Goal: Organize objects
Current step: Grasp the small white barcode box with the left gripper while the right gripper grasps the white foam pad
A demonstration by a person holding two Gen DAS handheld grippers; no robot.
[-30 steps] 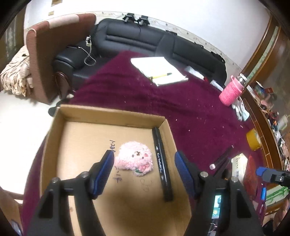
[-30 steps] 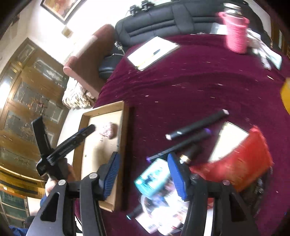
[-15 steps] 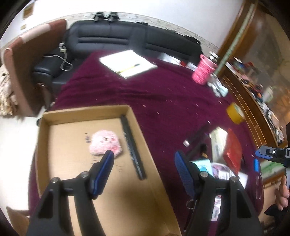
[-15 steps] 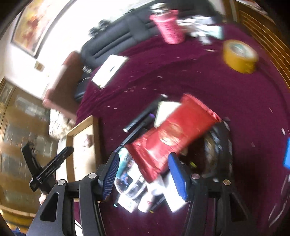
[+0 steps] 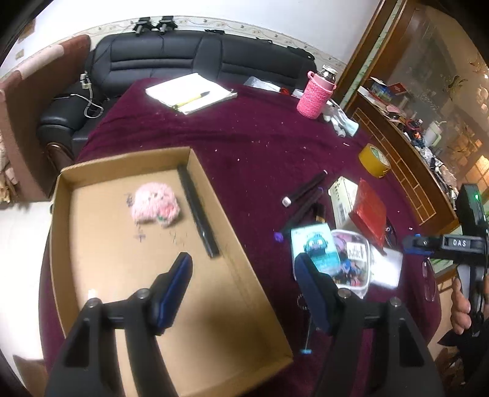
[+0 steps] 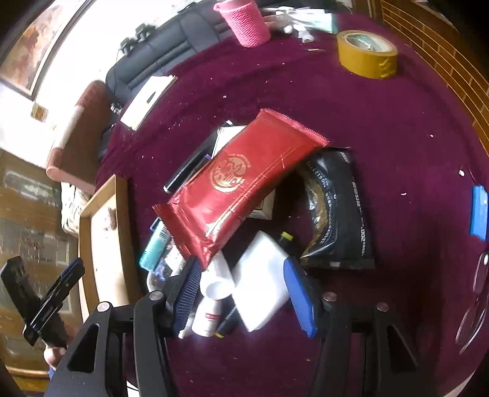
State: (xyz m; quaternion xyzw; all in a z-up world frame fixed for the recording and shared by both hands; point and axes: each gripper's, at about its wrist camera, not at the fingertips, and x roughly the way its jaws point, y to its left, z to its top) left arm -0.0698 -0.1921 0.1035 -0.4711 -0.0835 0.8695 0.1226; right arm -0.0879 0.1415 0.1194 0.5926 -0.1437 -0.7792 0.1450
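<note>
A cardboard tray (image 5: 198, 162) lies on the maroon cloth; a pink plush toy (image 5: 154, 204) and a black pen (image 5: 198, 213) lie in it. My left gripper (image 5: 243, 282) is open and empty above the tray's right wall. To the right is a pile: a red packet (image 6: 238, 180), black pouch (image 6: 336, 210), white box (image 6: 259, 281), white bottle (image 6: 214, 299), teal card (image 5: 318, 244) and dark pens (image 5: 304, 191). My right gripper (image 6: 241, 290) is open, low over the white box and bottle, with nothing held.
A yellow tape roll (image 6: 366, 53), a pink-sleeved bottle (image 6: 244, 23) and a notebook with a pen (image 5: 189, 93) lie farther back. A blue item (image 6: 478, 213) and glasses (image 6: 473, 302) lie at the right. A black sofa (image 5: 183, 58) stands behind the table.
My left gripper has moved right, from over the tray's middle to its right wall. My right gripper has swung from the tray side to over the pile and come down toward the white box.
</note>
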